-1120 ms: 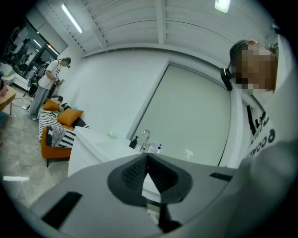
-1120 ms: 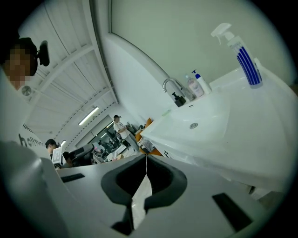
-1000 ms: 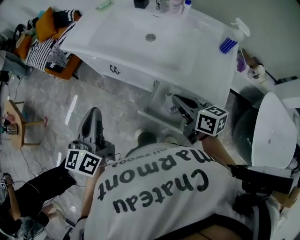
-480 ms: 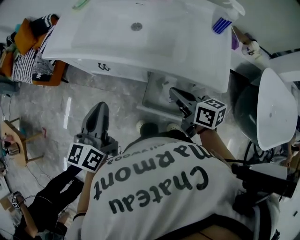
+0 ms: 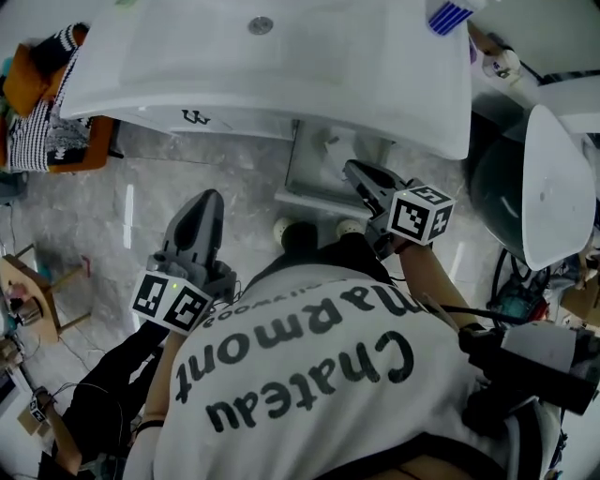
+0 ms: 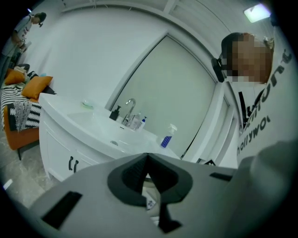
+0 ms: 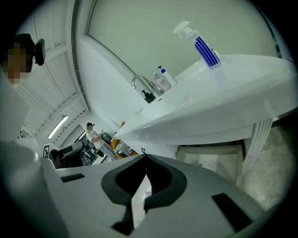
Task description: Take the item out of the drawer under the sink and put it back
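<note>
A white sink vanity point(image 5: 281, 75) fills the top of the head view. Under its right part a drawer point(image 5: 314, 183) stands pulled out; what lies in it is too small to make out. My right gripper point(image 5: 356, 171) is shut and empty, its tips just over the drawer's front right edge. In the right gripper view the shut gripper point(image 7: 145, 159) points under the basin at the open drawer point(image 7: 214, 155). My left gripper point(image 5: 208, 201) hangs shut and empty over the floor, left of the drawer. The left gripper view shows the shut gripper point(image 6: 148, 157) facing the vanity point(image 6: 60, 139).
A blue-striped spray bottle point(image 5: 450, 14) stands at the basin's right corner, with a tap and small bottles point(image 7: 156, 83) behind. A toilet point(image 5: 553, 187) is at the right. An orange chair with striped cloth point(image 5: 42, 122) and a small stool point(image 5: 23, 300) stand at the left.
The sink has slid toward the top of the head view as the person moves closer. Both grippers stay shut and empty, the right one still at the drawer.
</note>
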`<state>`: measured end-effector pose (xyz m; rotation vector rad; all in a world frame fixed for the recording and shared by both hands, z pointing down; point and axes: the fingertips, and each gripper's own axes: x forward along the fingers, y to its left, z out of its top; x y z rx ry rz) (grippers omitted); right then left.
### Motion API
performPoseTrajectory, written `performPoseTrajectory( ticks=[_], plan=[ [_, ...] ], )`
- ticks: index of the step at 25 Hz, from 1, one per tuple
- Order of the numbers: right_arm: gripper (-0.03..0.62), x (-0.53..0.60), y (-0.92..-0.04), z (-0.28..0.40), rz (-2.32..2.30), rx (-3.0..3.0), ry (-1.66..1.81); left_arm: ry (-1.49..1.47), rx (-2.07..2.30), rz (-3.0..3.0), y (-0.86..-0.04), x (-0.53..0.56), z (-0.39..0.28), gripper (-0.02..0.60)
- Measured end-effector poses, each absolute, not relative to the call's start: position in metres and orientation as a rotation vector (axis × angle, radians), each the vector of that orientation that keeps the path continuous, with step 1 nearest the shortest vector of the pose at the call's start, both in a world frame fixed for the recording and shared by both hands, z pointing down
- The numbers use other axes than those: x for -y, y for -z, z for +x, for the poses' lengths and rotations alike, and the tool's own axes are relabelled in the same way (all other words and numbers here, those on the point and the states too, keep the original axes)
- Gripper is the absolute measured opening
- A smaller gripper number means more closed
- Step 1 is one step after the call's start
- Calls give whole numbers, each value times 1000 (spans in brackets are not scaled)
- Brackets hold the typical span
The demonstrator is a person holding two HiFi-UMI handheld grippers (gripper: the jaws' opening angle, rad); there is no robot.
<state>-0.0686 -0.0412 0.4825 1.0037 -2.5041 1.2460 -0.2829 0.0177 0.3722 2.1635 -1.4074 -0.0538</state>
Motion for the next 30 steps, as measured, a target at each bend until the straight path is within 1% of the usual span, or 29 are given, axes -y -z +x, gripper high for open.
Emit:
performPoseTrajectory(
  ticks=[6,11,16,21,30],
  plan=[
    [9,43,-497,-69,1067,2464,-1065,22,1349,2149,-384,-15,-283,8],
    [9,45,-518,-60,1169,2374,-984,-6,1278,2164,-404,-18,-275,8],
    [9,49,-536,-55,1243,2290,-876,23,1265,2164,-414,-15,-274,8],
    [9,52,-551,-45,1298,2217,-854,39,1263,2119,-433,-12,-273,8],
    [9,65,-588,-28,1293,2081,-847,2,1210,2107,-456,-9,-247,8]
  ],
)
